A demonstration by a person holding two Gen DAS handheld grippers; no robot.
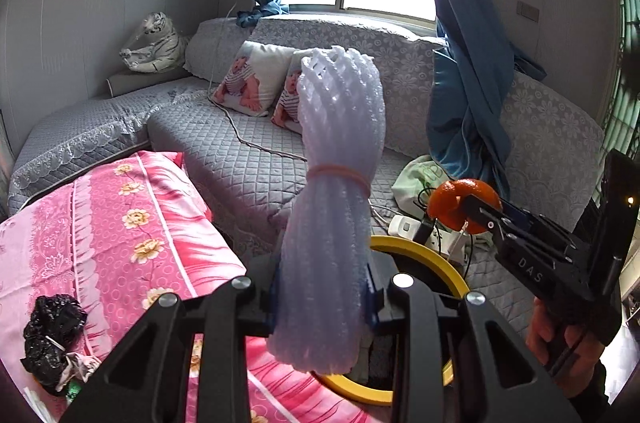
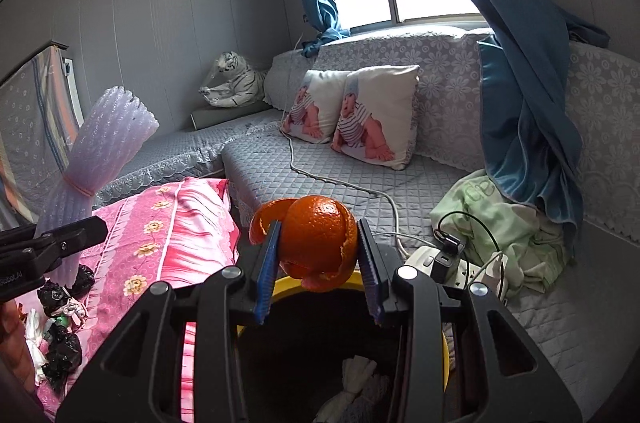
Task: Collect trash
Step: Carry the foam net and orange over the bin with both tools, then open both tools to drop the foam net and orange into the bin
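Right wrist view showed a grey quilted sofa (image 2: 320, 167) filling the room, a pink floral cover (image 2: 172, 223) beside it, and a yellow-rimmed trash bin (image 2: 445, 363) directly below both grippers. White crumpled waste (image 2: 352, 383) already lay inside the bin, so the collecting seemed partly done; black crumpled bags (image 2: 60, 351) and scraps were left on the pink cover, well apart from the bin. The left gripper (image 1: 324, 303) was clamped partway closed around a banded bundle of white foam netting (image 1: 336, 159), held upright above the bin's rim. The right gripper (image 2: 320, 259) had its jaws pressed on an orange peel (image 2: 316, 239), held over the bin's opening. Both pieces looked ready for dropping.
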